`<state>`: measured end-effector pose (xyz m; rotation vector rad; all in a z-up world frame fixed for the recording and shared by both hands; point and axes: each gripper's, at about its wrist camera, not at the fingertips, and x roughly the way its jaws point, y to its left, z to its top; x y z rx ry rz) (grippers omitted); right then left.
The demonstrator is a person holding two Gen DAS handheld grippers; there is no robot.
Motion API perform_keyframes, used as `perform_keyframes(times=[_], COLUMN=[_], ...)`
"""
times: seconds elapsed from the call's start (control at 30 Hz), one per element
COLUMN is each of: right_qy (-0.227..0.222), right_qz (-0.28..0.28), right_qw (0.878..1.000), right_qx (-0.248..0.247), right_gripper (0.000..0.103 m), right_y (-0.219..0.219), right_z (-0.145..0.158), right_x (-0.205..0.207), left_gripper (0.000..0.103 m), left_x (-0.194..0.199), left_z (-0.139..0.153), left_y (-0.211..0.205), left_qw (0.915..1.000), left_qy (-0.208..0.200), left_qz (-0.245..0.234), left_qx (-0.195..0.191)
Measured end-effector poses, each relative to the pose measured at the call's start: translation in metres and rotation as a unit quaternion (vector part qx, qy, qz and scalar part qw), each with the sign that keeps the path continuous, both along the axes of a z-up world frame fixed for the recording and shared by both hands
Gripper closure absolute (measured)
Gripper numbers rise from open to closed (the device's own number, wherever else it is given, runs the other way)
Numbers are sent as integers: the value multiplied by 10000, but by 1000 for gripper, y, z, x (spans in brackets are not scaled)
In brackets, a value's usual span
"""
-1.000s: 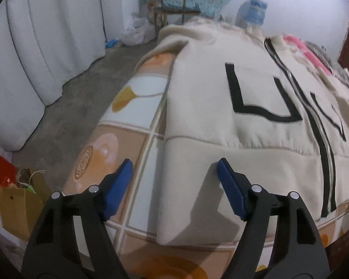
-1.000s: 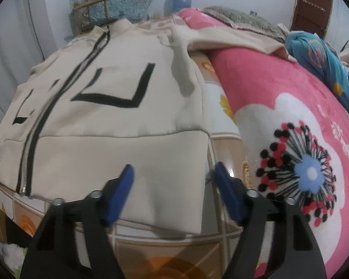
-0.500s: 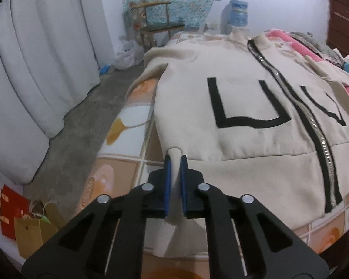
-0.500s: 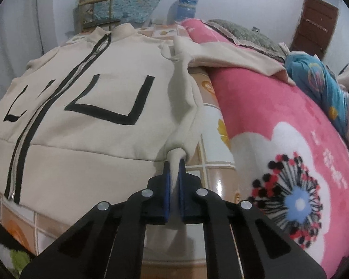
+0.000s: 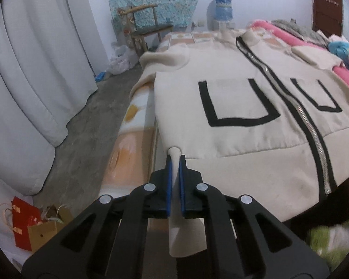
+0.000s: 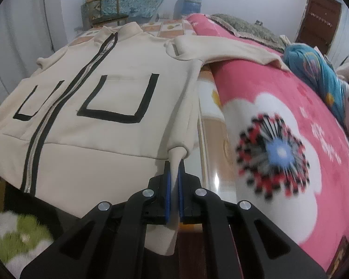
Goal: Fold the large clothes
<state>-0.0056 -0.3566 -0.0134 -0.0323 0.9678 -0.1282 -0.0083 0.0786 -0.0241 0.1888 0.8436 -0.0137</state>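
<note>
A large cream zip-up jacket (image 5: 232,97) with black pocket outlines and a black zipper lies face up on the bed; it also shows in the right wrist view (image 6: 104,93). My left gripper (image 5: 175,162) is shut on the jacket's bottom left hem corner, lifted off the bed. My right gripper (image 6: 173,167) is shut on the bottom right hem corner, also lifted. The hem hangs slack between them over the bed's near edge. One sleeve (image 6: 223,51) lies out over the pink blanket.
A pink flowered blanket (image 6: 279,139) covers the bed's right part, with a blue bundle (image 6: 314,65) behind. The orange patterned bed cover (image 5: 132,144) shows at left. White curtains (image 5: 35,69), a wooden chair (image 5: 146,25), a water bottle (image 5: 222,7) and paper bags (image 5: 32,225) stand around.
Both grippers went from open above the hem to shut on its two corners, then lifted and pulled the hem toward the bed's near edge.
</note>
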Motion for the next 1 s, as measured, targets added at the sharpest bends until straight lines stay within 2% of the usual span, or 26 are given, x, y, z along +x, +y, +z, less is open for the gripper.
perform_keyframes(times=[0.07,0.1,0.17,0.2,0.27,0.3,0.33,0.37,0.43,0.5,0.6,0.67,0.73,0.8,0.93,0.97,1.0], right_qy=[105,184,220,192,-34,-262,-429,-618,-908,-1121,-1035,-846,-464,-154,123,169,204], right_qz=[-20,-23,-93,-133,-214,-220,-204,-174,-6,254,598,704,781,779,640,603,594], right_qw=[9999,9997,9997,9997,9997,9993,9988,9979,9958,9927,9901,9911,9932,9938,9950,9953,9952], right_qx=[97,141,106,28,-138,-156,-111,-50,95,377,729,753,726,780,761,733,750], right_gripper=[97,96,91,89,82,73,68,59,47,24,10,9,9,9,9,9,9], right_y=[0,0,-2,-3,-6,-6,-7,-5,5,22,51,68,88,100,107,109,109], right_z=[-1,-4,-4,2,20,34,44,55,69,73,59,44,23,3,-21,-25,-29], right_x=[-15,-20,-26,-29,-32,-34,-35,-34,-26,-9,27,51,82,110,140,144,147], left_gripper=[95,91,89,89,80,72,66,63,47,39,24,23,19,19,18,15,13], left_x=[-8,-12,-15,-17,-19,-18,-18,-17,-8,7,37,54,79,98,127,130,129], left_z=[-4,-7,-10,-9,-2,7,10,15,23,28,25,19,6,-7,-33,-36,-35], left_y=[5,9,15,20,28,32,32,32,28,15,-17,-34,-49,-58,-70,-70,-69], left_qw=[9999,9997,9994,9993,9991,9988,9987,9984,9978,9970,9973,9979,9983,9984,9987,9985,9989], left_qy=[139,202,259,247,125,-5,-85,-178,-357,-451,-350,-303,-57,101,447,496,381], left_qz=[39,84,178,268,350,371,373,366,309,204,-66,-126,-182,-135,-18,0,52], left_qx=[-42,-66,-114,-125,-216,-304,-347,-386,-473,-590,-640,-553,-545,-539,-244,-220,-258])
